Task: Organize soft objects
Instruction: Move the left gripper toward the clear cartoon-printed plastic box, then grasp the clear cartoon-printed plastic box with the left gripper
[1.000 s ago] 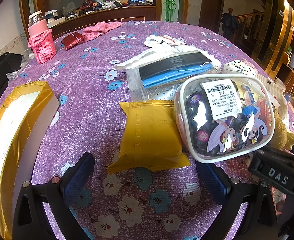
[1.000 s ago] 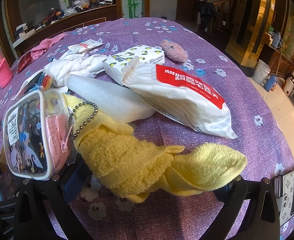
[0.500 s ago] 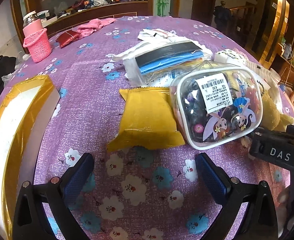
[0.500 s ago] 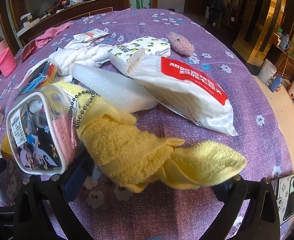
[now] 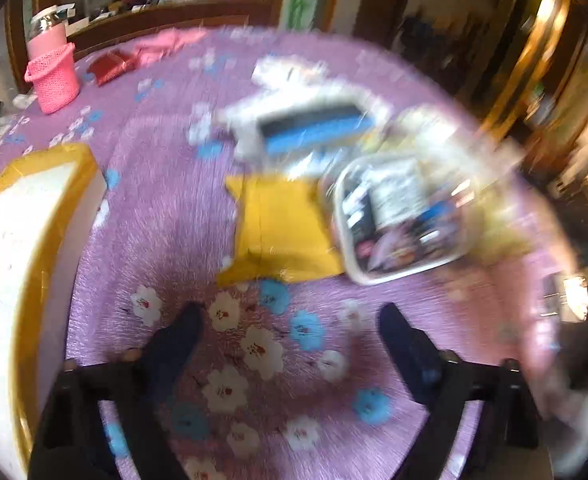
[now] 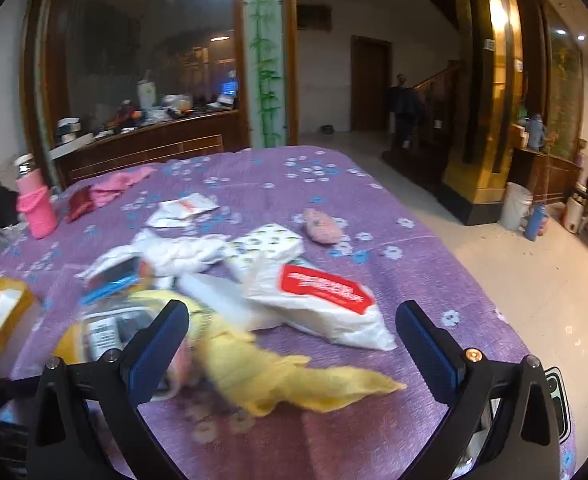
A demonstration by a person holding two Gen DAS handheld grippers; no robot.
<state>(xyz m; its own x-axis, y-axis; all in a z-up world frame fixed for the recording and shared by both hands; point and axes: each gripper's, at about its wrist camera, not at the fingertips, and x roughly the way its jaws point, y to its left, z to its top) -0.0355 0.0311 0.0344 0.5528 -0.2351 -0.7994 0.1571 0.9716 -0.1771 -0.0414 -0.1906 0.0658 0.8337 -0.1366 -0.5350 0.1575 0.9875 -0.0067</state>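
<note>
Soft items lie piled on a purple flowered tablecloth (image 5: 166, 216). In the blurred left wrist view a yellow packet (image 5: 282, 232) lies ahead of my open, empty left gripper (image 5: 292, 316), with a clear cartoon pouch (image 5: 397, 216) to its right. In the right wrist view a yellow towel (image 6: 278, 372) lies just ahead of my open, empty right gripper (image 6: 292, 312). Behind it lie a white bag with a red label (image 6: 325, 300), a white foam block (image 6: 222, 296), a patterned tissue pack (image 6: 270, 244) and a pink fuzzy item (image 6: 321, 226).
A gold-edged white box (image 5: 18, 264) stands at the left. A pink mesh basket with a bottle (image 5: 52, 76) and pink cloth (image 5: 166, 42) sit at the far edge. A phone (image 6: 557, 400) lies at the right near the table edge. Tiled floor lies beyond.
Both grippers have pulled back and up from the pile. The right camera has tilted up to show the room. The left view is now motion-blurred.
</note>
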